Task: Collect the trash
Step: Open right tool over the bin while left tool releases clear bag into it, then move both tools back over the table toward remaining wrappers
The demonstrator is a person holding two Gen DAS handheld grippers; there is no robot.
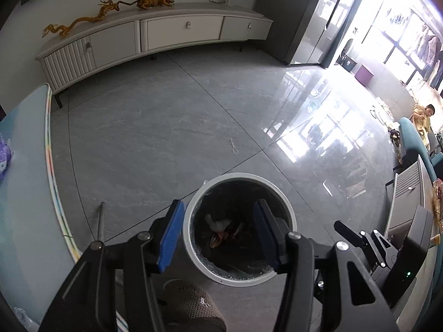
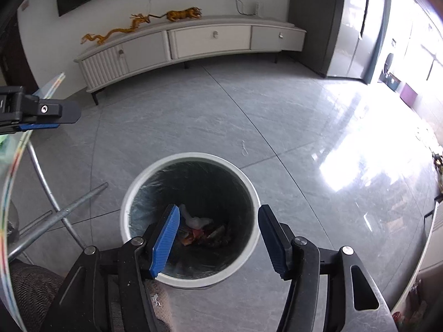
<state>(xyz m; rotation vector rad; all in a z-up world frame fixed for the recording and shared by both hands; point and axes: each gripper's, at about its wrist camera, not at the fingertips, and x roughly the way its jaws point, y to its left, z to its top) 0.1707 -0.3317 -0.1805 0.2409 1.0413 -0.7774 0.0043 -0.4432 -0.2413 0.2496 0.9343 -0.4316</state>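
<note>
Trash [image 2: 202, 231]: crumpled white piece with red and orange wrappers, lying at the bottom of the bin [image 2: 133, 191], loose, touched by neither gripper.

Bin: round, white rim, dark liner inside, upright on the grey tiled floor [image 2: 277, 116]. Seen from above in both wrist views.

Left gripper [image 1: 218, 235]: held over the bin, pointing steeply down. Jaws stand partly apart, at a middling width; nothing between the blue pads [image 1: 170, 238]; they touch nothing. In the right wrist view one of its fingers [image 2: 44, 116] shows at the left edge.

Right gripper [image 2: 220, 240]: also over the bin mouth, angled down. Jaws partly apart at a similar middling width, empty, clear of the rim and the trash. From the left wrist view it [image 1: 362, 244] appears at the lower right, beside the left gripper.

Surroundings: glass desk [image 1: 30, 193] with a rainbow-tinted edge at the left, on metal legs [image 2: 55, 215]; long white cabinet [image 1: 155, 36] against the far wall, carrying a golden dragon figure [image 1: 80, 22] and a tiger figure [image 1: 156, 1]; small loop of string [image 1: 234, 146] on the floor beyond the bin; a person's knitted shoe [image 1: 191, 304] beneath the left gripper.
</note>
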